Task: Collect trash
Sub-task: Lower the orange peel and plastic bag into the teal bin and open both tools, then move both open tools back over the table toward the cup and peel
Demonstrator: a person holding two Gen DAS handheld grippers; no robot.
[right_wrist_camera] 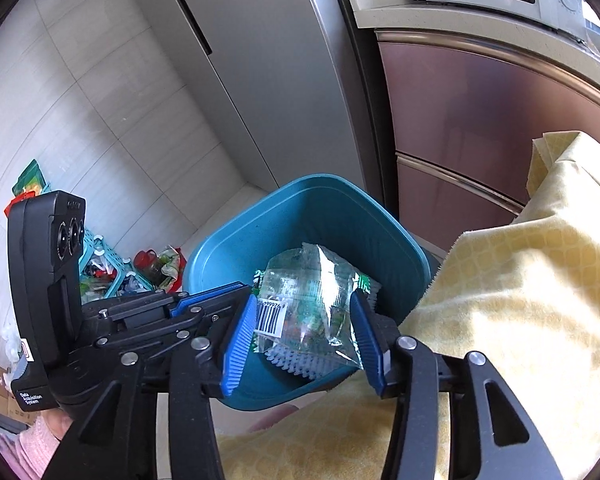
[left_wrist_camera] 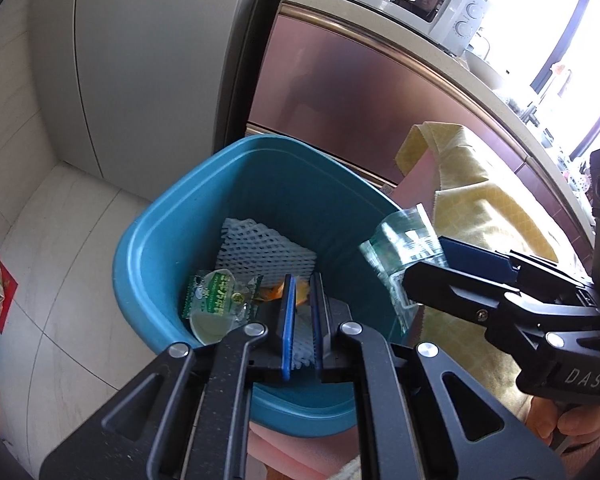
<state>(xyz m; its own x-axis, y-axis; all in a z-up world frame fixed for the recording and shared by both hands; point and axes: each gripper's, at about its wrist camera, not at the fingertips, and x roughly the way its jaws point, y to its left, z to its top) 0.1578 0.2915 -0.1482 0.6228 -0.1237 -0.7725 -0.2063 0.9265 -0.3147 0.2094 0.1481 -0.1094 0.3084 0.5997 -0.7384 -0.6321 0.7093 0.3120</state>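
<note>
Barcoded wrapper (right_wrist_camera: 306, 304) between right gripper (right_wrist_camera: 306, 334) fingers; "DAS".

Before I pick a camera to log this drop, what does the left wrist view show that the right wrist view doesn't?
Only the left wrist view shows trash already inside: white foam netting and a green-printed wrapper. Only the right wrist view shows the barcode label on the clear wrapper and floor clutter. Both show the blue bin, the wrapper, the right gripper and the yellow cloth.
</note>
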